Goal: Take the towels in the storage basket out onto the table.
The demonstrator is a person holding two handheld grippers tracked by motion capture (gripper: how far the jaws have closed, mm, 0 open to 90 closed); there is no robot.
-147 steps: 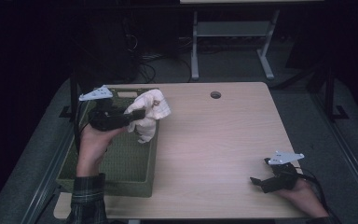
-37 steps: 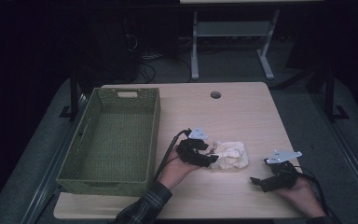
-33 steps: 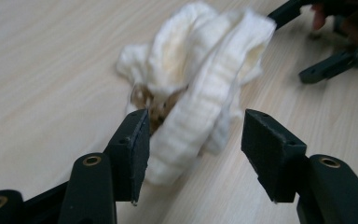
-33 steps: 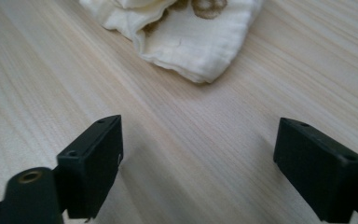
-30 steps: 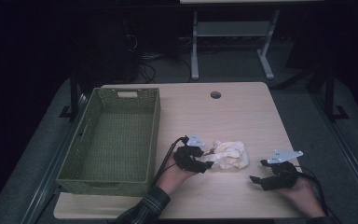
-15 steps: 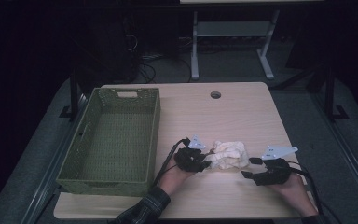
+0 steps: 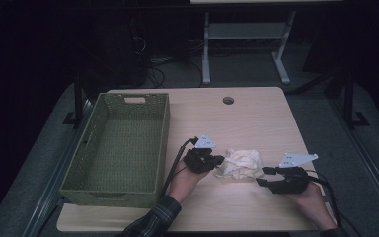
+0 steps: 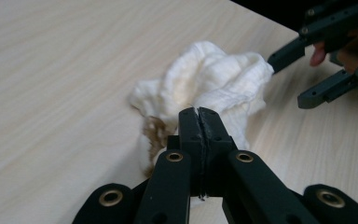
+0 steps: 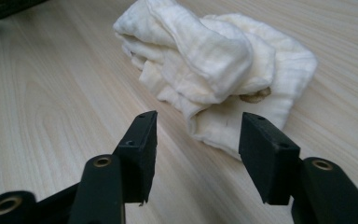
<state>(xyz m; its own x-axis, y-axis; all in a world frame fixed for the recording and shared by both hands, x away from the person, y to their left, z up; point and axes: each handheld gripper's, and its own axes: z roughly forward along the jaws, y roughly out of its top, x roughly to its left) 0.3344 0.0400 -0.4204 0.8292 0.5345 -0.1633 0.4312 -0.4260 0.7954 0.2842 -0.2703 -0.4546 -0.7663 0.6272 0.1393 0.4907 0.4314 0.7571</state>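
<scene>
Tabletop; green basket bare inside

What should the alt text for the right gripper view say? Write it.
A crumpled cream cloth with a small brown stain lies on a pale wooden table. The right gripper faces it with its two black fingers apart, the cloth's near edge just beyond their tips, neither finger pressing on it.

I see a cream cloth crumpled in a loose heap on the table's near right part; soft ribbed folds; a brownish stain at its lower edge.
</scene>
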